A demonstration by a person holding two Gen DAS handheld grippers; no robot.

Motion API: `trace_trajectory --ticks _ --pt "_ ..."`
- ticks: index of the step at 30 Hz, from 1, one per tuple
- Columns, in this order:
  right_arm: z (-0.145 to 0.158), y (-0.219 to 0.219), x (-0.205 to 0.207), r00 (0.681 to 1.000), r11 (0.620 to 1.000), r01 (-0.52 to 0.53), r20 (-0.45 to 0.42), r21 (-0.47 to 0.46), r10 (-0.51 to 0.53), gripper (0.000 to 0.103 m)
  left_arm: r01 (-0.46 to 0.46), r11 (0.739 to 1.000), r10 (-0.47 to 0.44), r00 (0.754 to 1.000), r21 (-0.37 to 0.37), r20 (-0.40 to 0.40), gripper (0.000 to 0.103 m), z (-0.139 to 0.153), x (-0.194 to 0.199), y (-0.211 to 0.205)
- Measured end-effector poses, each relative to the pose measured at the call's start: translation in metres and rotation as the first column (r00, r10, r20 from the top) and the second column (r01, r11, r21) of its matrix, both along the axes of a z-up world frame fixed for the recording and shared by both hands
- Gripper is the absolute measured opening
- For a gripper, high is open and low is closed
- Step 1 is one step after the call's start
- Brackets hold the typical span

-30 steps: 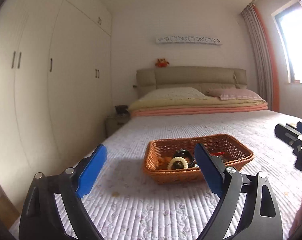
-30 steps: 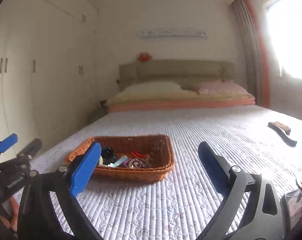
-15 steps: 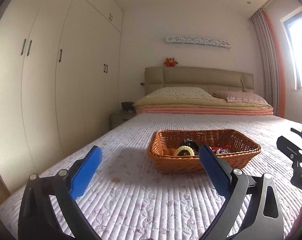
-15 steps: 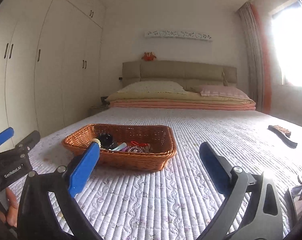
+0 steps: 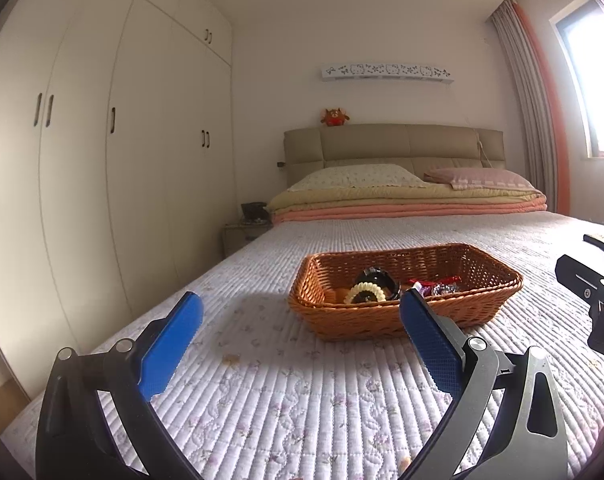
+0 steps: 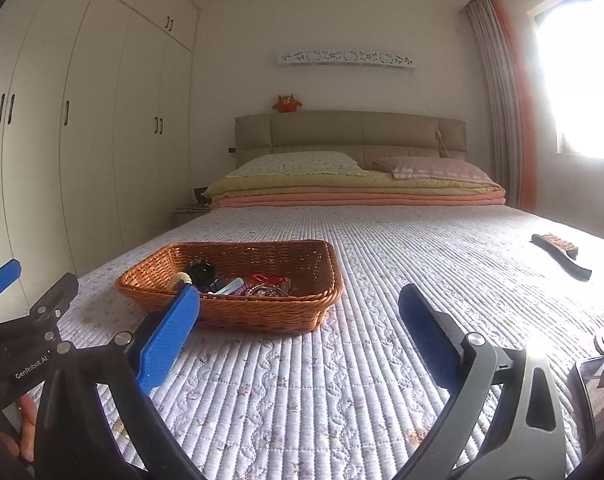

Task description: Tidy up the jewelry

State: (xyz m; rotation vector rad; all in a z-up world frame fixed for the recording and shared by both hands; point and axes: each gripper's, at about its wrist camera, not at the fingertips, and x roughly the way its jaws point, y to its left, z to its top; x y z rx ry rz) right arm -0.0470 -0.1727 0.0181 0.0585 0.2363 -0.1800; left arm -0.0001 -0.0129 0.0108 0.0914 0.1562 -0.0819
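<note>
We face a wide bed under a quilted white floral bedspread (image 6: 382,260), folded yellow and salmon blankets (image 6: 354,194) and two pillows lying before its padded beige headboard (image 6: 350,130). Tall white built-in wardrobes (image 5: 102,160) line the left wall; a bright window with a striped orange-edged curtain (image 6: 506,120) glares on the right.

One wicker basket (image 6: 262,316), two pillows (image 6: 298,164), one brush (image 6: 562,254), one plush toy (image 6: 287,103).

The left gripper's right finger (image 5: 430,344) hides part of the wicker basket's (image 5: 366,320) front wall, and the jewelry (image 6: 258,286) heaped inside is too small to identify.
</note>
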Motion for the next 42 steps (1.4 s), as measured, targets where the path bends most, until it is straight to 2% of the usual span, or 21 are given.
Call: trace_trajectory --ticks 6,42 --pt "0.0005 0.0049 -0.0013 1.0 1.0 0.003 0.002 -0.025 -0.003 0.095 0.0 1.0 0.0 1.0 -0.006 -0.009 0.096 -0.0002 0.0012 0.001" --pt "-0.002 0.0037 0.0023 1.0 1.0 0.006 -0.023 -0.005 -0.006 0.095 0.006 1.0 -0.007 0.999 -0.011 -0.032 0.096 -0.0003 0.0024 0.0015"
